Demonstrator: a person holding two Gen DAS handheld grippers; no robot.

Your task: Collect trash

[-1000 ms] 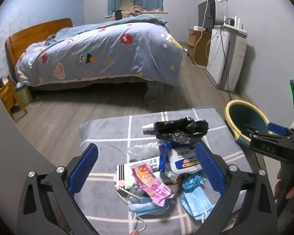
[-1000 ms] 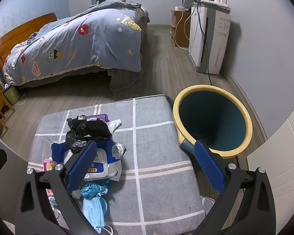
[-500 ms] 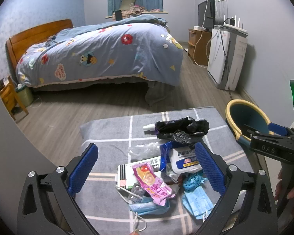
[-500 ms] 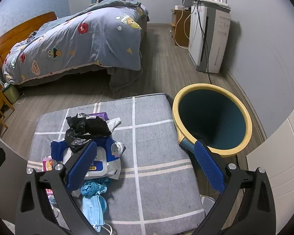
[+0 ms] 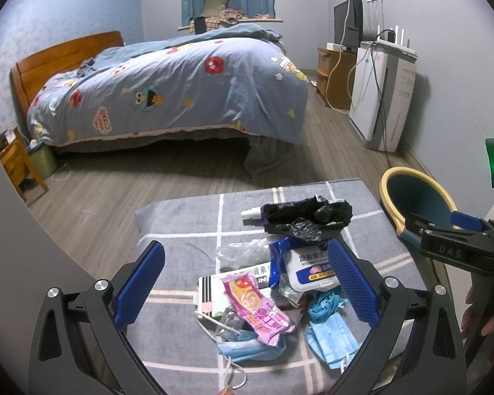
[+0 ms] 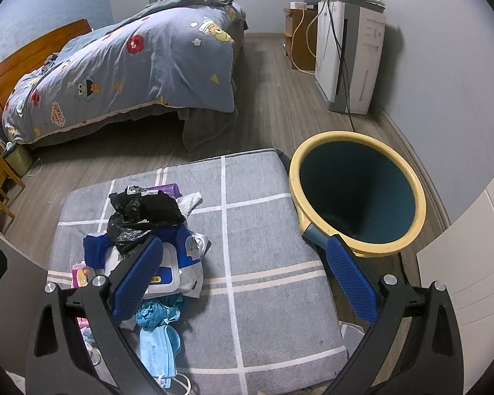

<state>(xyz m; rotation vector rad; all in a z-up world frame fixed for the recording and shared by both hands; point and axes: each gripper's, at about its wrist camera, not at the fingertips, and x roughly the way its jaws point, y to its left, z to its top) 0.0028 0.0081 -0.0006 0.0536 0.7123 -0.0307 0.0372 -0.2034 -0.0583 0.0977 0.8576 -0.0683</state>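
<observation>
A heap of trash lies on a grey checked cushion: a crumpled black bag, a wet-wipes pack, a pink wrapper, blue face masks and a white box. My left gripper hangs open above the heap, holding nothing. My right gripper is also open and empty over the cushion, its left finger above the wipes pack. The blue bin with a yellow rim stands just right of the cushion. The black bag and masks show at the left.
A bed with a blue cartoon duvet fills the room behind. A white appliance with cables and a wooden cabinet stand along the right wall. A hand holds the right gripper's body. Wooden floor lies between cushion and bed.
Both views have shifted only slightly; the right gripper edged a little towards the heap. Both grippers stay open and the trash has not moved.
</observation>
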